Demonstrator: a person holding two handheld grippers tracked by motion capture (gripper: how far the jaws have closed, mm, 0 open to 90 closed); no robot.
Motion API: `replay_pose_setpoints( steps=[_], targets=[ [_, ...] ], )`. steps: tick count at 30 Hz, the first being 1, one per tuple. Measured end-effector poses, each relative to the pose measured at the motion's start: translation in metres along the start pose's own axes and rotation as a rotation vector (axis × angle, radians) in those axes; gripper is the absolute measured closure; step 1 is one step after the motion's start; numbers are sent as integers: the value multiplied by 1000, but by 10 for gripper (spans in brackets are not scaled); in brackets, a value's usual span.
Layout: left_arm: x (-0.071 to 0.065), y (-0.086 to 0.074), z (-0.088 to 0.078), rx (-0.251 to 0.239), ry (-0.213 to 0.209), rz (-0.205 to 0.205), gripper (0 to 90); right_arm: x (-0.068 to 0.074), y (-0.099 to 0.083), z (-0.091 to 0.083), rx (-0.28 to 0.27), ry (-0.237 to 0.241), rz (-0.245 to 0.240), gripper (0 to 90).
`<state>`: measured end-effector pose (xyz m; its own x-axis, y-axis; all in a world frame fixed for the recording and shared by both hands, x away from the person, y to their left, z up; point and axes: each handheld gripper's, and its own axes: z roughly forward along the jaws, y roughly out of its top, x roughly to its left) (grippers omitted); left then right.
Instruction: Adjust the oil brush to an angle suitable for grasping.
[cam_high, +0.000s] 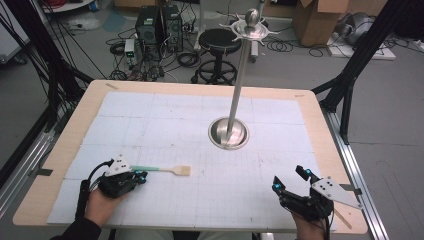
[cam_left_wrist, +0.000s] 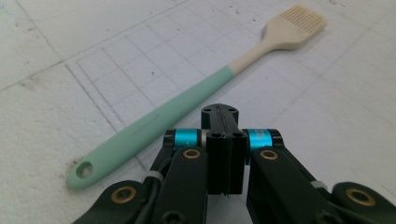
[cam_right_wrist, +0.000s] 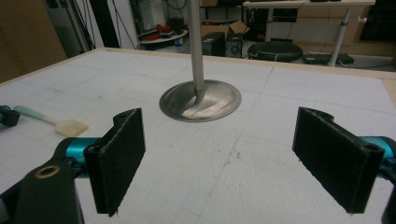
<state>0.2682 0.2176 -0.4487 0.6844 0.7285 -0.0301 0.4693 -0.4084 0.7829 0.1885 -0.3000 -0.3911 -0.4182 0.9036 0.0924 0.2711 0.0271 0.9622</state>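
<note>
We hold the left gripper (cam_left_wrist: 225, 140) with its jaws pressed fully together and empty; the mint handle of the pastry brush (cam_left_wrist: 187, 100) runs past them on the left of the left gripper view, without being gripped. In the high view the brush lies at the lower left of the counter (cam_high: 310, 107). The right gripper (cam_right_wrist: 219, 158) waits with jaws wide apart and empty, facing the metal stand (cam_right_wrist: 201, 99). To do this step well, we should probably open the left jaws, centre them across the handle, and then close gently.
</note>
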Motion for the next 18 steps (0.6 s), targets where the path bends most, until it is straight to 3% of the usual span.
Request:
replay_pose_setpoints(
  steps=[7,12,14,18],
  targets=[
    [11,9,10,-3,42,-26,896,0,0,3,6,2,-4,157],
    [16,22,22,26,103,6,896,0,0,4,10,4,-8,158],
    [18,27,26,40,110,14,896,0,-1,4,13,3,-5,158],
    [22,28,24,24,94,-15,896,0,-1,3,12,2,-9,158]
  ],
)
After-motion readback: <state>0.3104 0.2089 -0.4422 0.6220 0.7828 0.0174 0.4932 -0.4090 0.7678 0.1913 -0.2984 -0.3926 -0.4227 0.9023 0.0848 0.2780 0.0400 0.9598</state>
